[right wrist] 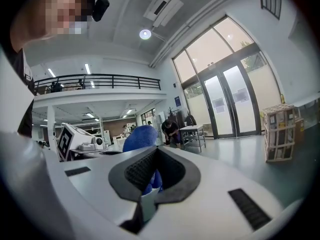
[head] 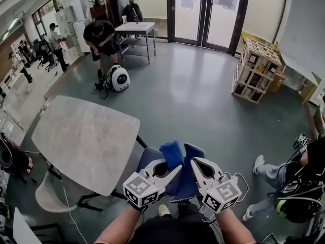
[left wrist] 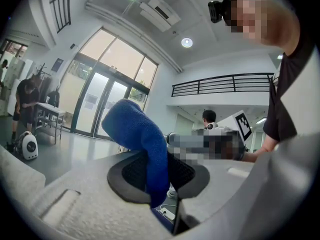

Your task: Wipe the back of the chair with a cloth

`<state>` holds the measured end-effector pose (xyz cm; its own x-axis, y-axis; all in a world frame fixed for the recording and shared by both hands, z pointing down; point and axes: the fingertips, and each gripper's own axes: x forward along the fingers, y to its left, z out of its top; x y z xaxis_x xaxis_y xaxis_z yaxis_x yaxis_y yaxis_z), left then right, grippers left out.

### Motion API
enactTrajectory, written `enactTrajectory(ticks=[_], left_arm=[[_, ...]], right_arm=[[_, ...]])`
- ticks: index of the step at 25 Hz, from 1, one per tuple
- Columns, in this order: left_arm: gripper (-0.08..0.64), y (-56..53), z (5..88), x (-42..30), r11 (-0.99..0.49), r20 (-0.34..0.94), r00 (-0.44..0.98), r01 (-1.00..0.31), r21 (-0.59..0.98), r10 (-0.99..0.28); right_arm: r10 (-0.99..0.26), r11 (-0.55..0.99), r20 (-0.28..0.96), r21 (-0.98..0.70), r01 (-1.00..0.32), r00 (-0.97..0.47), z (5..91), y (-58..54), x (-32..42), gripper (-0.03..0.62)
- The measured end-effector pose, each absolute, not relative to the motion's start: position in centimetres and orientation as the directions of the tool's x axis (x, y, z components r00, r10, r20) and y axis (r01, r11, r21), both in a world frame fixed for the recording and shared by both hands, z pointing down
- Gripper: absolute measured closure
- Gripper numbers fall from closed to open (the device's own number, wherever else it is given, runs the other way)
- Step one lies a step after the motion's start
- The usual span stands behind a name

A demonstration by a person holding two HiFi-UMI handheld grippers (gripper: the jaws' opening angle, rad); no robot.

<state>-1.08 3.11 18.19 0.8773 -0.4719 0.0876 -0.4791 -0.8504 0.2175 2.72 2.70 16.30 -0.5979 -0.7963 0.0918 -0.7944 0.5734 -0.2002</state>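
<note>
cloth (head: 171, 154) hangs just over the top edge of the chair (head: 195, 150) back, pinched in our left gripper (head: 175, 171). our right gripper (head: 195, 162) seems closed on its lower corner. we think uneven pulling could tug it free or bunch it. its long axis runs upward, free end toward the doors (head: 205, 11).

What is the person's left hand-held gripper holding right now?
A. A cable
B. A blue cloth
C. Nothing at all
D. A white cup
B. The left hand-held gripper is shut on a blue cloth, which bunches above its jaws and hangs below them.
</note>
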Motion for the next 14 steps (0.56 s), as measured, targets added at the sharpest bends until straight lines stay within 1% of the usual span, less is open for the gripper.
enactTrajectory(ticks=[14], left_arm=[[0.484, 2.0, 16.4, -3.5, -0.837, 0.054, 0.855, -0.517, 0.178, -0.516]], right_arm=[[-0.779, 0.607, 0.079, -0.151, -0.78, -0.622, 14.9, 1.9, 0.3, 0.58]])
